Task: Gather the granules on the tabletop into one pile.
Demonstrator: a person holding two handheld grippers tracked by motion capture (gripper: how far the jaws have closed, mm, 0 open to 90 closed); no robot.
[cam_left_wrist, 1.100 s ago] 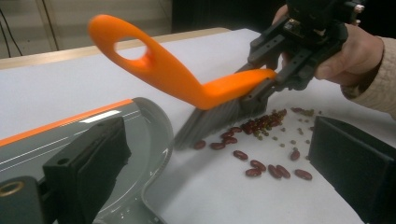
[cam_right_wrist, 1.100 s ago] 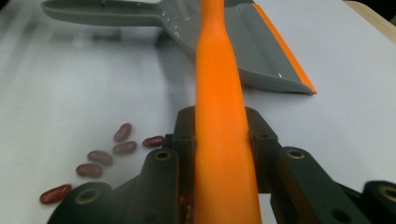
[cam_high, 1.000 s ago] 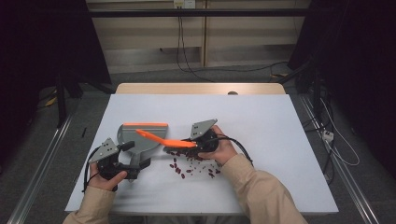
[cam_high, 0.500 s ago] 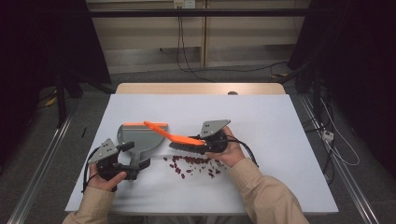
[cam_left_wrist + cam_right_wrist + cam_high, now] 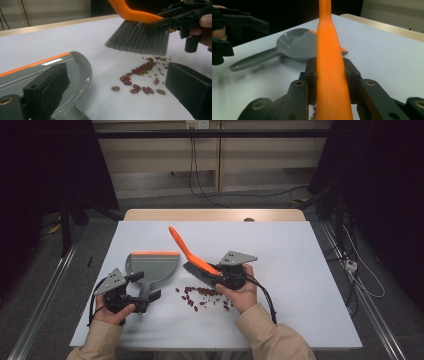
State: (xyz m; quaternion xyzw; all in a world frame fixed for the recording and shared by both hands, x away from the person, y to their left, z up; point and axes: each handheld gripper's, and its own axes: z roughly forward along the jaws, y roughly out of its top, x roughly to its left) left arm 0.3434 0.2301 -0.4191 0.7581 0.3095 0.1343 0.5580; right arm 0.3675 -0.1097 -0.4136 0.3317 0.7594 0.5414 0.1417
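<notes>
From the high view, a white counter [image 5: 300,270] fills the middle of the room. The right tool [image 5: 226,276] grips an orange brush [image 5: 192,254] near its head, the handle slanting up and away to the left, the grey bristles hanging just above the counter. A scatter of dark red beans [image 5: 202,296] lies just in front of the bristles. To the left sits a grey dustpan [image 5: 152,265] with an orange front edge, its handle pointing toward the person. The left tool [image 5: 145,296] sits at that handle, jaws on either side of it.

From the left gripper view, the left tool's [image 5: 117,87] jaws stand wide apart, one over the dustpan [image 5: 80,67], the other beside the beans [image 5: 140,80]. Small greenish beans are mixed in with the red ones. The brush [image 5: 137,37] hovers above them, bristles clear of the counter [image 5: 62,37].

From the right gripper view, the right tool [image 5: 330,80] is clamped tight on the orange brush handle [image 5: 328,62], which runs straight up the middle. The dustpan [image 5: 294,47] lies beyond, with the left tool [image 5: 229,30] at its handle end.
</notes>
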